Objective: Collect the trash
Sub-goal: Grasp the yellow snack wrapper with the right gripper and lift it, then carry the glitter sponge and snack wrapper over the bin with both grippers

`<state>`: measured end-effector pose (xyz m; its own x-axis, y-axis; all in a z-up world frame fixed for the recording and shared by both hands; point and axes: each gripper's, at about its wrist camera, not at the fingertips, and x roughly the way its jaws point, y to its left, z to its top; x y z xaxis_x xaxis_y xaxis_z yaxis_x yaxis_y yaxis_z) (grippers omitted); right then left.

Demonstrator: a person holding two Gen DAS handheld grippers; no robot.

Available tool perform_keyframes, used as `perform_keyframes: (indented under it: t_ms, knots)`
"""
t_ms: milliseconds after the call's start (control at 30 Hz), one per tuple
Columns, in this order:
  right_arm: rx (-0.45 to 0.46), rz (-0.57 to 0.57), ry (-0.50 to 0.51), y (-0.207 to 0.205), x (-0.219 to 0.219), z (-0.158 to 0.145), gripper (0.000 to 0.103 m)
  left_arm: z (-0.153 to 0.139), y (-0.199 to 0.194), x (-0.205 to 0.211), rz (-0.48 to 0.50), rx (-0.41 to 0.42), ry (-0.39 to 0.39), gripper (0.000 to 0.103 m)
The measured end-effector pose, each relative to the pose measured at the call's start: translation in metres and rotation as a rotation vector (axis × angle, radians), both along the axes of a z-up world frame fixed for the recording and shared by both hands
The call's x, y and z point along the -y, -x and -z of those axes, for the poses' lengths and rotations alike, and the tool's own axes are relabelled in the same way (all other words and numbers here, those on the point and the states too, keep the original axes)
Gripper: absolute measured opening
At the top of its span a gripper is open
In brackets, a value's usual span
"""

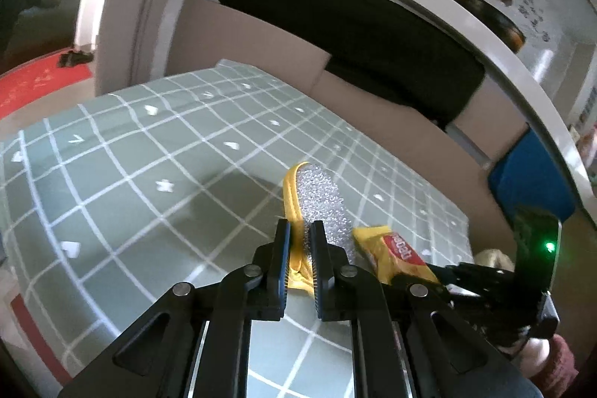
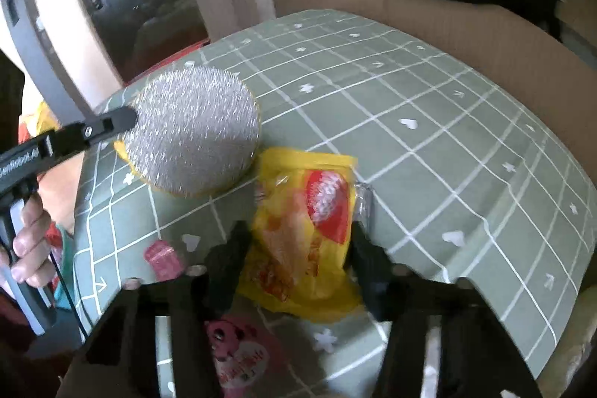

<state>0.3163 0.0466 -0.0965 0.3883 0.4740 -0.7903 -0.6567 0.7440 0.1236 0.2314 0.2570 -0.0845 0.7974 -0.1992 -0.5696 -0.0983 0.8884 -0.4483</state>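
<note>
My left gripper (image 1: 300,230) is shut on the rim of a round silver foil disc with a yellow edge (image 1: 317,196) and holds it above the green checked tablecloth (image 1: 149,174). The disc also shows in the right wrist view (image 2: 194,133), with the left gripper's finger (image 2: 112,124) on its left edge. My right gripper (image 2: 298,241) has its jaws around a yellow snack wrapper with a red logo (image 2: 302,226), which lies on the cloth. The same wrapper shows in the left wrist view (image 1: 391,256), with the right gripper (image 1: 466,275) on it.
A cardboard box (image 2: 485,36) with a black bag stands behind the table. Pink wrappers (image 2: 164,258) (image 2: 238,353) lie on the cloth near my right gripper. A blue object (image 1: 530,174) stands at the right. A red mat (image 1: 41,81) lies on the floor.
</note>
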Motion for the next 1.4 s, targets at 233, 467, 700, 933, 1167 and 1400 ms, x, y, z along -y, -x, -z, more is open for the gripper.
perform_keyframes:
  t_ms: [233, 467, 700, 933, 1167, 1400]
  knots:
    - [-0.06, 0.065, -0.064, -0.011, 0.027, 0.005, 0.03, -0.001, -0.025, 0.025, 0.094, -0.005, 0.093, 0.023]
    - [-0.066, 0.067, -0.088, -0.011, 0.031, 0.006, 0.028, 0.005, -0.044, 0.04, 0.133, -0.052, 0.142, 0.027]
    - [0.025, 0.085, -0.122, 0.0, 0.045, -0.016, 0.022, -0.02, -0.035, 0.052, 0.097, 0.015, 0.049, 0.014]
    - [0.17, 0.138, -0.173, 0.024, 0.076, -0.061, 0.021, -0.063, -0.016, 0.087, 0.086, 0.133, -0.105, 0.014]
    - [0.317, 0.206, -0.186, 0.054, 0.12, -0.104, 0.021, -0.096, 0.001, 0.143, 0.131, 0.207, -0.204, 0.014]
    - [0.428, 0.326, -0.193, 0.089, 0.186, -0.135, 0.021, -0.118, 0.013, 0.222, 0.282, 0.284, -0.244, 0.014]
